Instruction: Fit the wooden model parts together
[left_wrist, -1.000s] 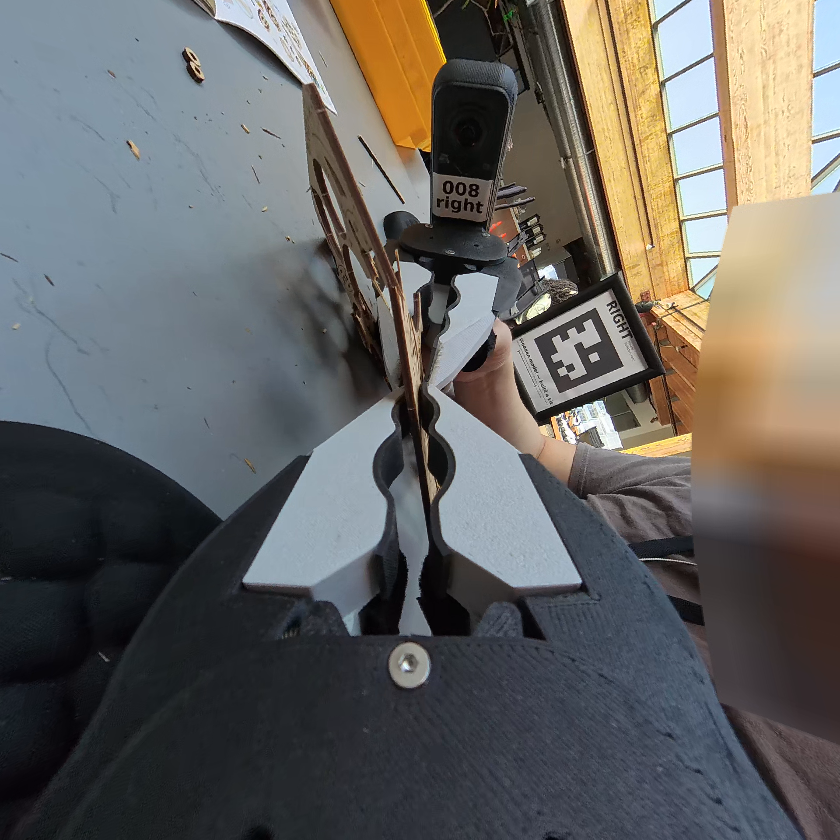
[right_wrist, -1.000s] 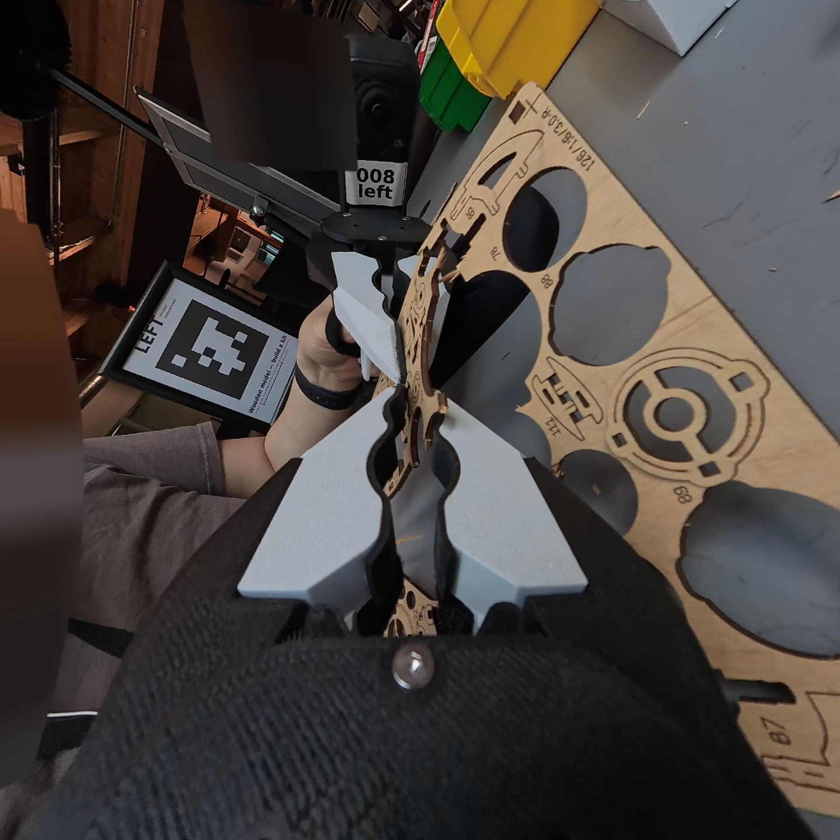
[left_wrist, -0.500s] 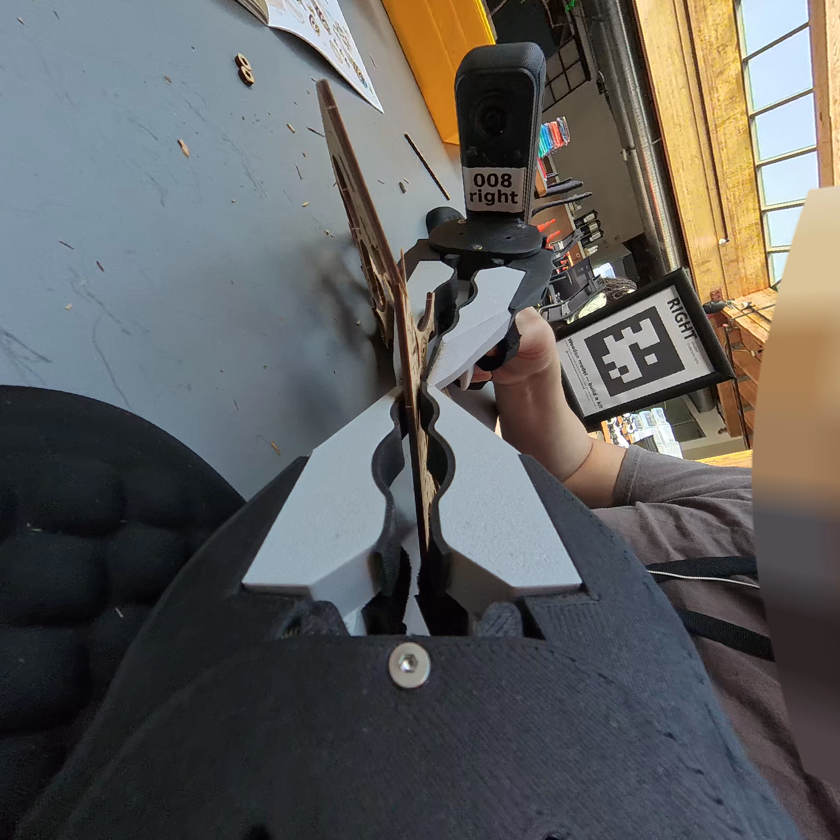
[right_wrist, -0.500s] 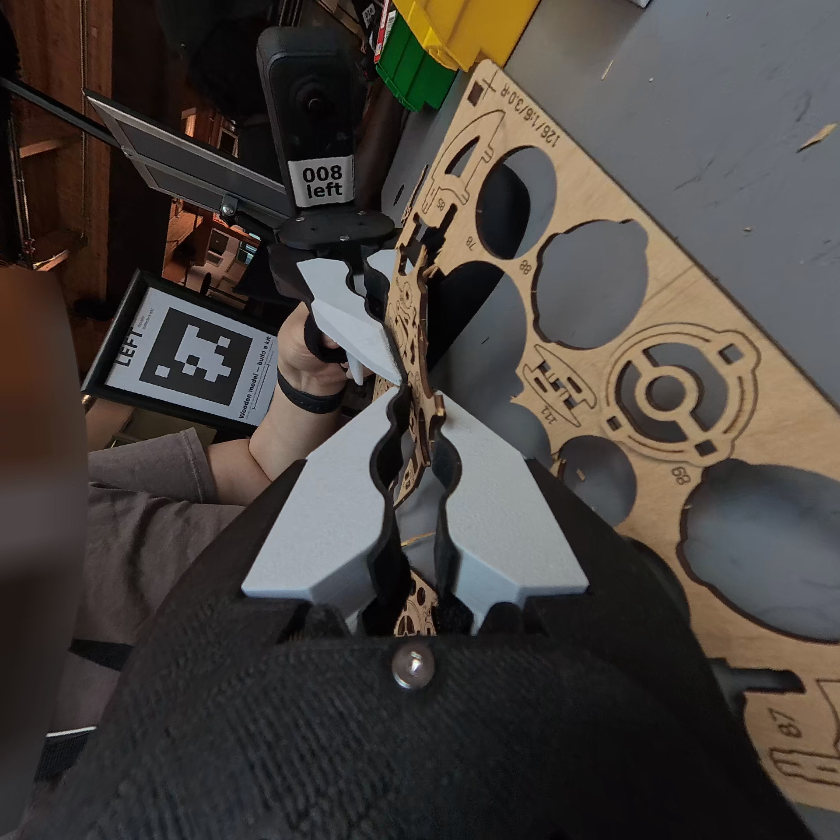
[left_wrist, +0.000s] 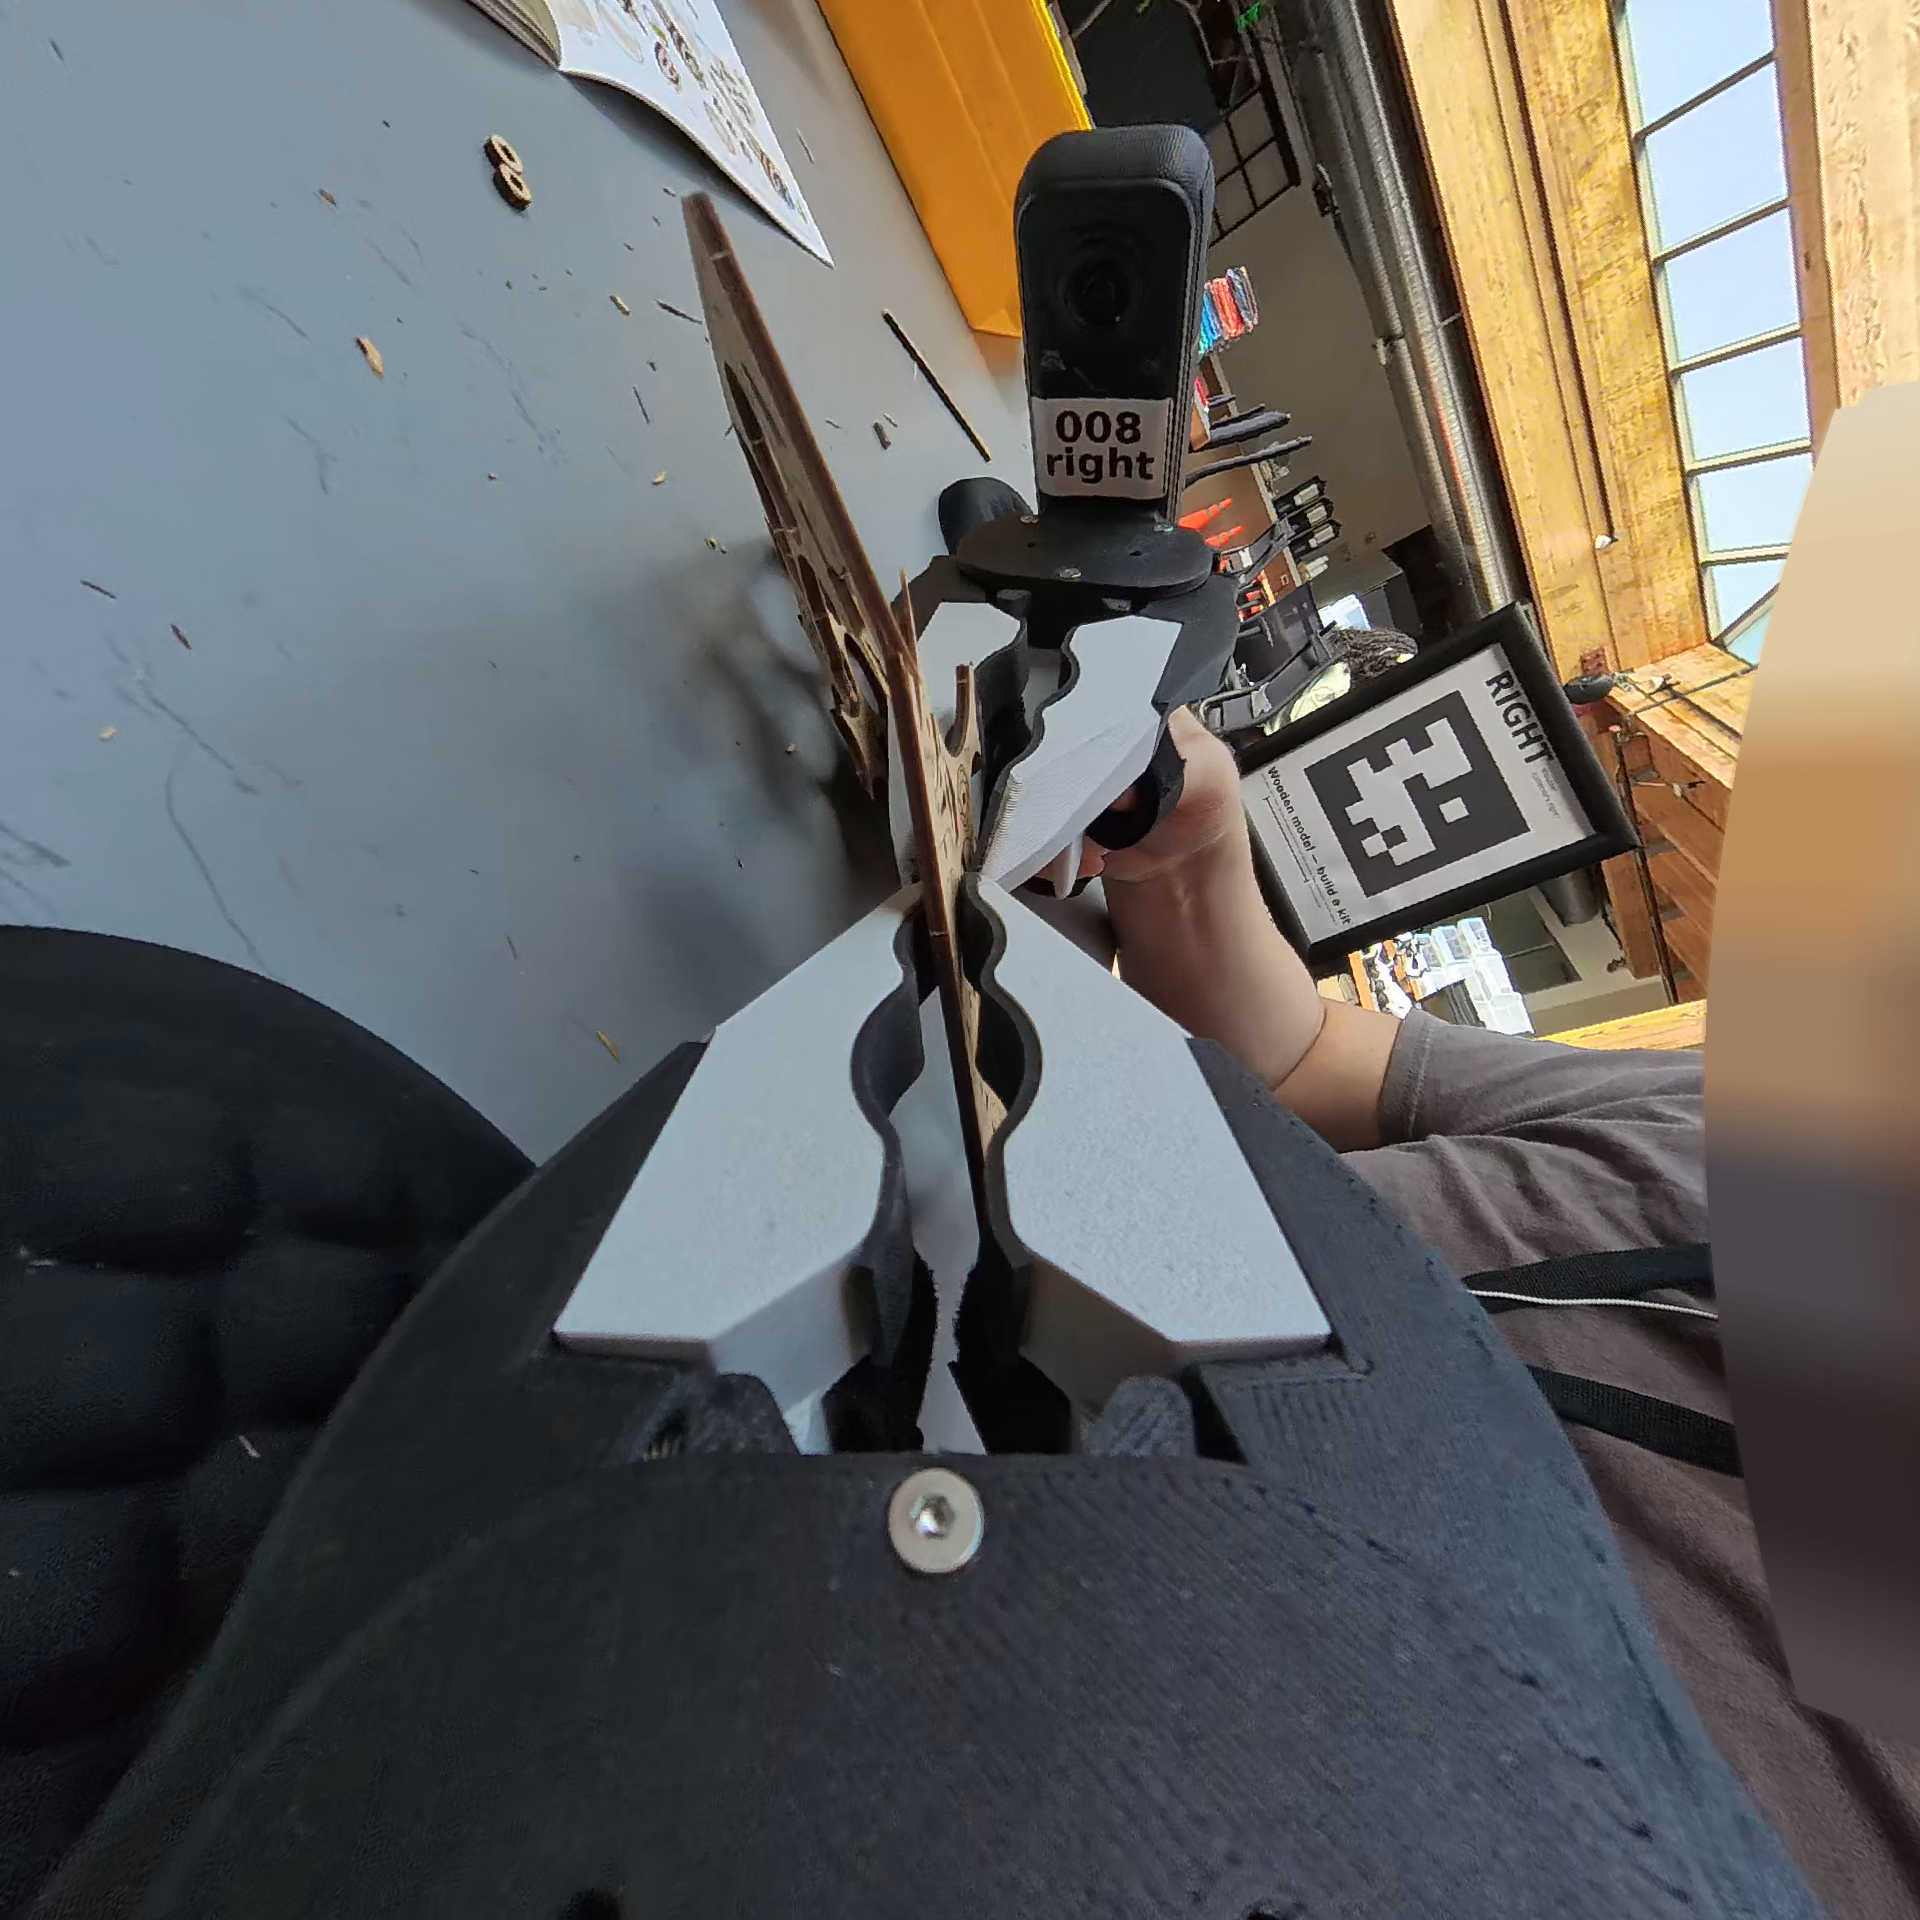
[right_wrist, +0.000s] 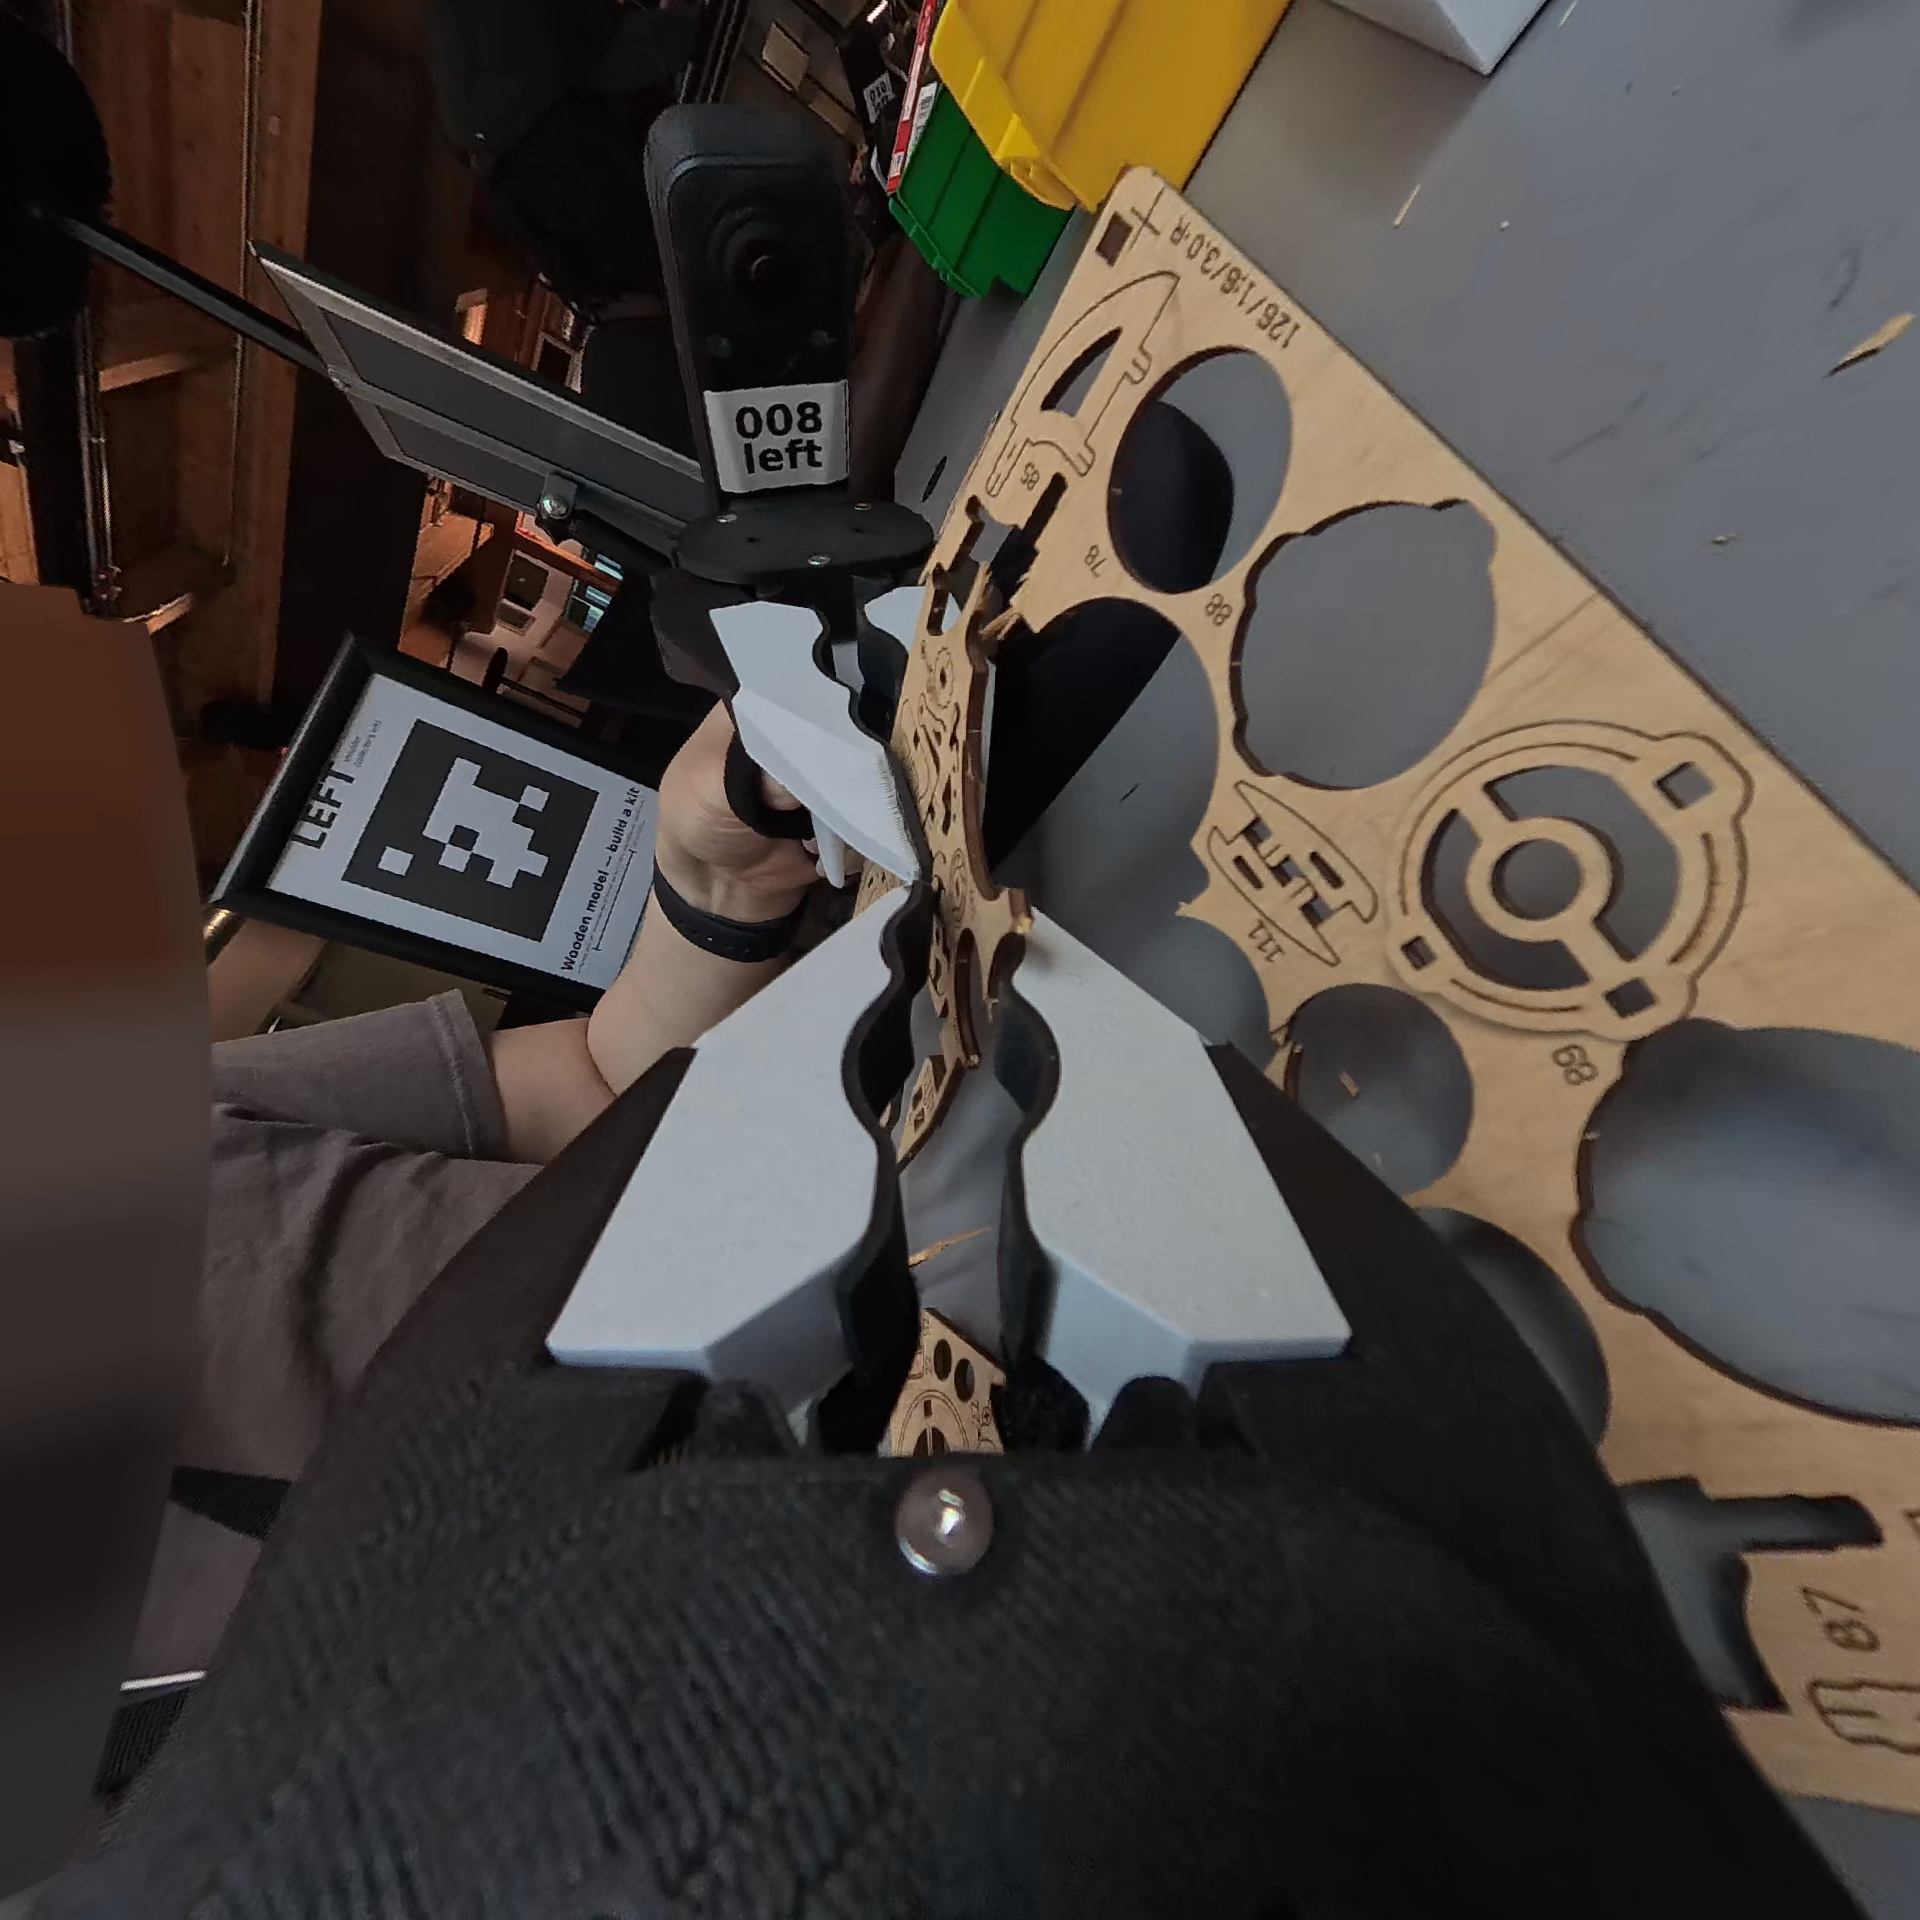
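A flat laser-cut wooden part (right_wrist: 940, 769) with engraved cut-outs is held upright between both grippers. In the left wrist view it shows edge-on (left_wrist: 951, 997). My left gripper (left_wrist: 940, 899) is shut on one edge of it. My right gripper (right_wrist: 966, 920) is shut on the opposite edge, facing the left one tip to tip. One finger of the right gripper (left_wrist: 1081, 727) shows past the part, and a small wooden tab (left_wrist: 961, 707) stands up beside it. A left finger (right_wrist: 810, 758) shows in the right wrist view; the other is hidden behind the part.
A plywood sheet (right_wrist: 1558, 675) with several punched-out holes lies on the grey table (left_wrist: 364, 623) behind the part. Yellow (right_wrist: 1081, 94) and green (right_wrist: 966, 208) bins, a booklet (left_wrist: 675, 104), a thin stick (left_wrist: 935, 384), a loose wooden bit (left_wrist: 507, 171) and a black pad (left_wrist: 156, 1247) lie around. Left and right tips are no more than a few centimetres apart.
Both grippers stay shut on the part. The pair has shifted and turned a little over the table, so the sheet and the bins sit differently in view.
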